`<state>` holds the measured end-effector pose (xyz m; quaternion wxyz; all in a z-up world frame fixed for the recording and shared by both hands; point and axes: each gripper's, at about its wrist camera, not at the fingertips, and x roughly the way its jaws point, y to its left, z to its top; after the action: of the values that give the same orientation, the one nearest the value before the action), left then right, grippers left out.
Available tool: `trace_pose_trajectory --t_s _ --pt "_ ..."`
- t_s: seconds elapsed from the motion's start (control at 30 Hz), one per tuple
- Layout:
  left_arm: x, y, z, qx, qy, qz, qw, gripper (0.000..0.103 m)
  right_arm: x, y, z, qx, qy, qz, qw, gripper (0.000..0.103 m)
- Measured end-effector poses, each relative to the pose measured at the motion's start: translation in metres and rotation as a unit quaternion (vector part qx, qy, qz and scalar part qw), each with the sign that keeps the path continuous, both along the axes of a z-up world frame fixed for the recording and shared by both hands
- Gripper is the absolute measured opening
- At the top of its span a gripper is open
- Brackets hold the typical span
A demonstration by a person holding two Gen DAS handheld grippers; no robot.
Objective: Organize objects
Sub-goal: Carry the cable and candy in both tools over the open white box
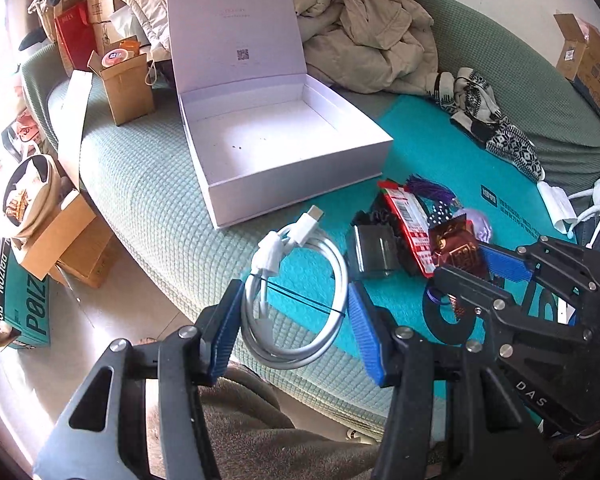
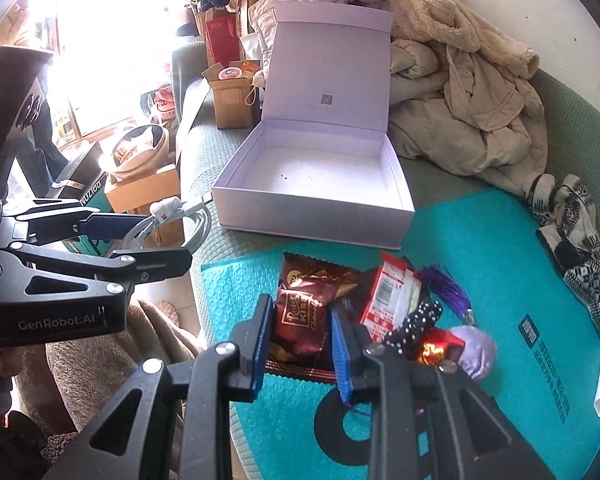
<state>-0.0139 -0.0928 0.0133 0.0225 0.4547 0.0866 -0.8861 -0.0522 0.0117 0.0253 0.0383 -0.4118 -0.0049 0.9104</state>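
An open white box [image 1: 284,148] with its lid up stands on the green sofa; it is empty and also shows in the right wrist view [image 2: 312,204]. My left gripper [image 1: 296,316] has its blue fingers on both sides of a coiled white cable [image 1: 300,292], which seems lifted off the sofa [image 2: 180,220]. My right gripper [image 2: 300,336] is closed on a dark red chocolate packet [image 2: 300,316], also seen from the left [image 1: 458,248]. Beside it lie a red-white sachet [image 2: 392,296], a purple tassel [image 2: 448,288], a lilac piece [image 2: 476,352] and a dark charger block [image 1: 374,250].
A teal mat [image 2: 480,248] covers the sofa seat. Beige coats [image 2: 460,92] and patterned socks [image 2: 580,248] lie at the back right. A small brown carton [image 1: 126,80] stands left of the box. Cardboard boxes and bags [image 1: 56,236] crowd the floor at left.
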Motion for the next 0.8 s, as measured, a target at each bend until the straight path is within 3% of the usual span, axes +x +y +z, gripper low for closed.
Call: trace_pose_trajectory --t_s 0.3,0.8 --pt "-0.042 -0.056 0.022 -0.005 0.012 0.031 0.9994 0.050 -0.059 0.002 0.013 -0.007 0.016 0.022 1.000 0.027" --pt "-0.150 -0.131 0.035 -0.018 0.014 0.018 0.9996 0.050 -0.170 0.013 0.018 0.009 0.022 0.026 0.999 0.027"
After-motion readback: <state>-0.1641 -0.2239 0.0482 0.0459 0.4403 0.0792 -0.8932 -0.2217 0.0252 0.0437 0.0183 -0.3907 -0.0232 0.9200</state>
